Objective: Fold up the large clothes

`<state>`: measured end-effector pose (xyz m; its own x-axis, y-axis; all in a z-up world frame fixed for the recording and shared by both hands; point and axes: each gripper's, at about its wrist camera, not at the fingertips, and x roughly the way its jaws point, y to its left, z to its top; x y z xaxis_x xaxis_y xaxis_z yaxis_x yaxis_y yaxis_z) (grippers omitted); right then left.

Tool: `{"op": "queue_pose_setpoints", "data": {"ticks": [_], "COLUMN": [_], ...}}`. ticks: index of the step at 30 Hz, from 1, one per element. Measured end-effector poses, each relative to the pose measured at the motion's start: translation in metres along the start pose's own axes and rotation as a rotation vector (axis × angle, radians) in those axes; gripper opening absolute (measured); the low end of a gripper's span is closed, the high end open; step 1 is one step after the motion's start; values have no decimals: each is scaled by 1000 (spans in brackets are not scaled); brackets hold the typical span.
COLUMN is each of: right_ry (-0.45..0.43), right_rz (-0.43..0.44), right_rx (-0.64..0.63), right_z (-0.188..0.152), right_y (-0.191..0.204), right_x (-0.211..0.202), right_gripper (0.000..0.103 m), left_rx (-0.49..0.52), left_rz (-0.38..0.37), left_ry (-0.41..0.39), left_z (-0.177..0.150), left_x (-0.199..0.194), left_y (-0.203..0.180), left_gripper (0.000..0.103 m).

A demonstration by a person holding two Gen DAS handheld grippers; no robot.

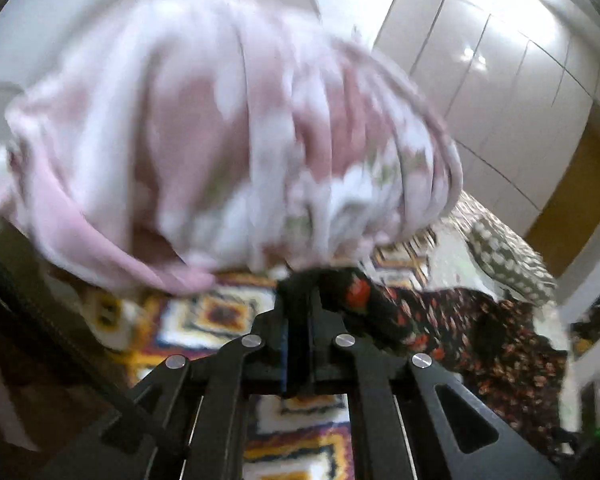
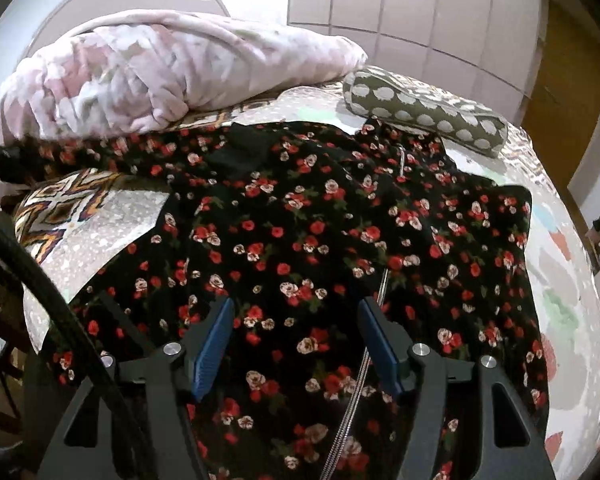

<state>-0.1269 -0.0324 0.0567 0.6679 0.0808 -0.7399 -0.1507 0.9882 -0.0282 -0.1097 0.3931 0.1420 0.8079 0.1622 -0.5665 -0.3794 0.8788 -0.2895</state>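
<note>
Bedroom setup: a bed point(image 2: 560, 264) covered in a pale patterned spread is taking up everything ahead of the jaws, with a zigzag-print blanket point(image 2: 60, 204) lying off to the left of them. A fluffy pink-and-white comforter point(image 2: 148, 76) is sitting bunched up far beyond the jaws, and an olive bolster with white dots point(image 2: 424, 112) is lying up and to the right. Glossy white wardrobe doors point(image 2: 412, 8) are catching ceiling light behind it all, with a wooden door point(image 2: 564, 92) showing at the far right.

Left hand-held gripper point(image 1: 300, 280) clamped, right point(image 2: 296, 340) agape
</note>
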Motion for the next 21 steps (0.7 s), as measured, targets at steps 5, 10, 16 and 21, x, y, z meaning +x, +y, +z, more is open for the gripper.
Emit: {"op": "queue_pose_setpoints", "data": {"ticks": [5,10,16,21], "right_ry": [32,50,77,76], "right_rz": [16,22,23,30], "right_rx": [24,8,30,27], "right_z": [-8,-13,-17,-22], "right_y": [0,4,5,9], "right_x": [12,18,26,24], "right_gripper": [68,68,68,69], "left_rx": [-53,-203,-367,-494], "left_rz": [173,38,-205,-206], "left_ry": [-54,110,255,321], "left_z": [-37,-67,-73,-77], "left_x": [-19,-1,46,94], "left_y": [24,52,35,26], "left_gripper": [70,70,71,71]}}
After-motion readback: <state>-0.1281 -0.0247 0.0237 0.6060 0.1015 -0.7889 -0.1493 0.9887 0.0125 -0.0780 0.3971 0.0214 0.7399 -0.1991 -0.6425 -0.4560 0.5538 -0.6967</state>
